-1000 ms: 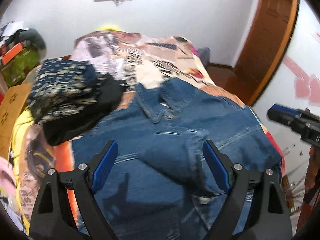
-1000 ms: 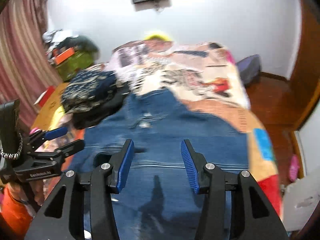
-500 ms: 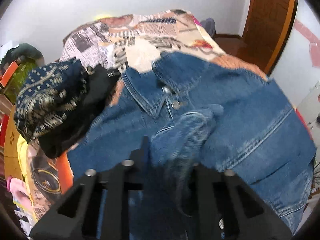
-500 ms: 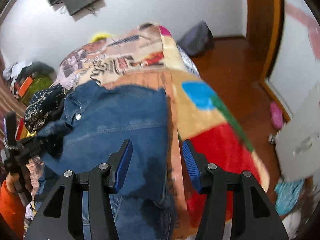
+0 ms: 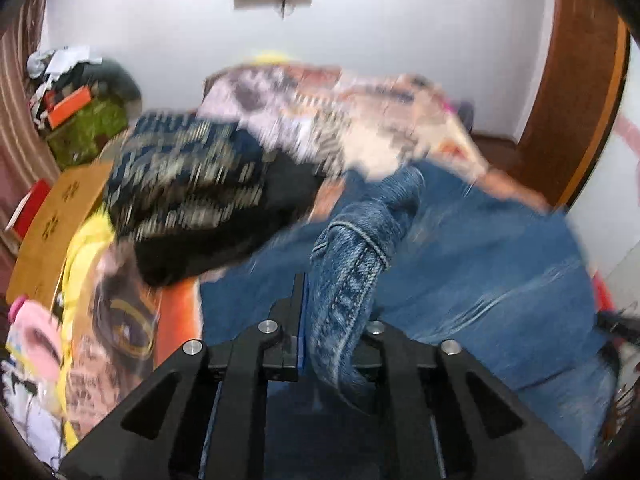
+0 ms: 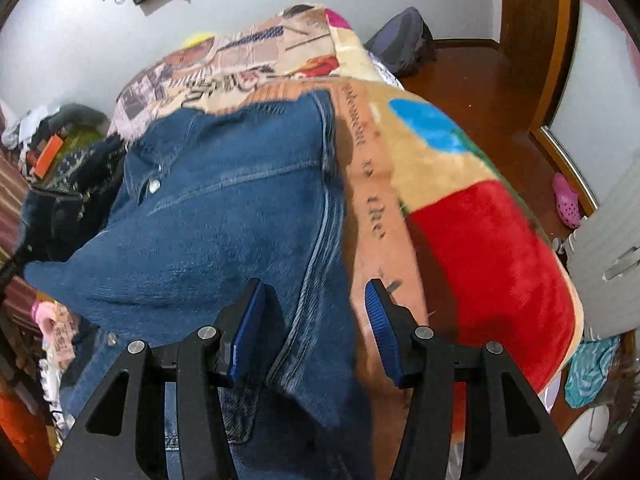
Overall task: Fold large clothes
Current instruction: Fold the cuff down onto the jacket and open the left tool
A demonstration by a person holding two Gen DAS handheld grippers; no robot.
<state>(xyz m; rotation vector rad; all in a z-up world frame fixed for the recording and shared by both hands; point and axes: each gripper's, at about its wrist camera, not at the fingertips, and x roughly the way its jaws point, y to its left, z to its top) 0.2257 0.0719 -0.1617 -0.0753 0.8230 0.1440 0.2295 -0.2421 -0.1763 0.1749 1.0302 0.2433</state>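
A blue denim jacket (image 5: 480,280) lies front-up on a bed with a patterned blanket (image 6: 480,232). My left gripper (image 5: 336,320) is shut on the jacket's sleeve (image 5: 360,240) and holds the bunched denim lifted above the jacket body. In the right wrist view the jacket (image 6: 224,208) spreads across the bed's left side. My right gripper (image 6: 316,332) is open, its jaws astride the jacket's right side edge near the hem. The left gripper shows at the left edge of that view (image 6: 48,208).
A folded dark patterned garment on a black one (image 5: 192,192) lies left of the jacket. A cardboard box (image 5: 52,224) and clutter stand beyond the bed's left side. Wooden floor (image 6: 500,92), a door and a pink shoe (image 6: 566,200) are to the right.
My left gripper closed on the sleeve and lifted it, swinging left. My right gripper moved from over the jacket's middle to its right edge, staying open.
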